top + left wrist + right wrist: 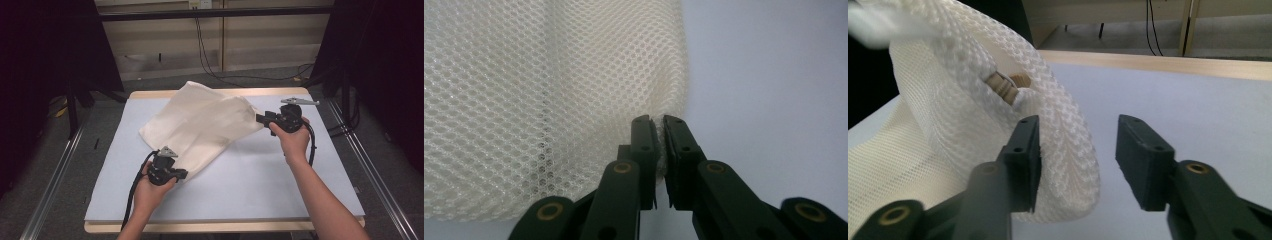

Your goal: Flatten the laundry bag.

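A cream mesh bag (200, 125) lies spread across the middle of the pale blue tabletop (260, 185) in the high view, running from the upper centre of the frame down toward the lower left. Its near corner sits at the left gripper (181, 174), low and left of centre, where a hand (150, 187) comes in from the bottom edge. In the left gripper view the two black fingers (646, 145) stand together, clamped on the edge of the mesh, with the weave filling the left half of the frame.

The bag's far right edge reaches the right gripper (260, 119), right of centre in the high view. In the right gripper view the fingers (1023, 155) stand apart; a rolled fold of mesh lies against the left one and the right one is clear of it. A small beige fastener (1008, 86) peeks from the fold in the upper left.
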Motion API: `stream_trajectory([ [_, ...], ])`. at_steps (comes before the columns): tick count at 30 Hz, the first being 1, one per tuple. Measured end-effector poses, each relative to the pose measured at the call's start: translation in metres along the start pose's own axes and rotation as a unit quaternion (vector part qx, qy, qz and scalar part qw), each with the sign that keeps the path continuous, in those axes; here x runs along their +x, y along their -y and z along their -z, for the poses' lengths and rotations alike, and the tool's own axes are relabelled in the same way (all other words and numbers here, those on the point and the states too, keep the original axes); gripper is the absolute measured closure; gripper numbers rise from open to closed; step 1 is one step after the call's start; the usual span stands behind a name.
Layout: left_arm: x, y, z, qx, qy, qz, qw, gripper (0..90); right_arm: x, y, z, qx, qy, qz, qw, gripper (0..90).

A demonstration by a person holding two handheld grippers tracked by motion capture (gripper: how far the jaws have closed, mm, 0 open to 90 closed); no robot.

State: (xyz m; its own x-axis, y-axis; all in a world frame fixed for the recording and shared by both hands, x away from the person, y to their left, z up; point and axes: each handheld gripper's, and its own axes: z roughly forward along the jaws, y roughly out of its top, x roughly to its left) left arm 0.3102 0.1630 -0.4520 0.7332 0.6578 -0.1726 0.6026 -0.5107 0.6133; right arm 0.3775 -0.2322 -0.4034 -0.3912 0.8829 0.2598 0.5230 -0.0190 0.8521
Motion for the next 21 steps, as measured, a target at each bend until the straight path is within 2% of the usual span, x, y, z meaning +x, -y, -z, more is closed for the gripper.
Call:
stream_trajectory([
  [1, 0.000, 0.000, 0.000, 0.000, 0.000, 0.000, 1.0000, 84.5, 0.000, 0.000, 0.000, 0.000, 0.000, 0.000, 1.0000, 51.0],
  [4, -0.001, -0.001, 0.000, 0.003, -0.003, -0.002, 1.0000, 84.4, -0.001, -0.004, 0.004, -0.002, 0.013, 0.021, 0.9997, 44.2],
  [6, -0.001, -0.001, 0.000, 0.009, -0.005, -0.008, 0.9999, 84.4, -0.003, -0.006, 0.007, -0.006, 0.016, 0.019, 0.9997, 39.1],
  [9, -0.002, -0.001, 0.001, 0.008, -0.005, -0.006, 0.9999, 84.4, -0.002, -0.008, 0.012, -0.009, 0.028, 0.032, 0.9990, 37.4],
  [10, -0.003, -0.001, 0.000, 0.004, -0.003, -0.005, 1.0000, 84.4, -0.003, -0.008, 0.014, 0.000, 0.026, 0.044, 0.9987, 35.2],
  [11, -0.003, -0.001, 0.000, 0.004, -0.003, -0.005, 1.0000, 84.4, -0.003, -0.008, 0.014, 0.000, 0.026, 0.044, 0.9987, 35.2],
  [12, -0.003, -0.001, 0.000, 0.001, -0.002, -0.004, 1.0000, 84.3, -0.006, -0.009, 0.018, 0.007, 0.039, 0.045, 0.9982, 31.4],
  [13, -0.003, -0.001, 0.000, 0.001, -0.002, -0.004, 1.0000, 84.4, -0.006, -0.009, 0.018, 0.007, 0.039, 0.045, 0.9982, 31.4],
  [14, -0.002, -0.002, 0.001, 0.000, -0.001, -0.001, 1.0000, 84.4, -0.007, -0.008, 0.021, 0.013, 0.049, 0.055, 0.9972, 31.3],
  [15, -0.002, -0.002, 0.001, 0.000, -0.001, -0.001, 1.0000, 84.4, -0.007, -0.008, 0.021, 0.013, 0.049, 0.055, 0.9972, 31.3],
  [18, -0.001, -0.001, 0.002, 0.004, -0.001, 0.002, 1.0000, 84.4, -0.006, 0.001, 0.020, 0.033, 0.045, 0.080, 0.9952, 30.1],
  [20, 0.000, -0.001, 0.003, 0.003, 0.001, 0.002, 1.0000, 84.4, -0.004, 0.004, 0.018, 0.037, 0.039, 0.079, 0.9954, 30.1],
  [21, 0.001, 0.000, 0.004, 0.006, 0.002, 0.000, 1.0000, 84.5, -0.002, 0.010, 0.014, 0.050, 0.035, 0.091, 0.9940, 29.5],
])
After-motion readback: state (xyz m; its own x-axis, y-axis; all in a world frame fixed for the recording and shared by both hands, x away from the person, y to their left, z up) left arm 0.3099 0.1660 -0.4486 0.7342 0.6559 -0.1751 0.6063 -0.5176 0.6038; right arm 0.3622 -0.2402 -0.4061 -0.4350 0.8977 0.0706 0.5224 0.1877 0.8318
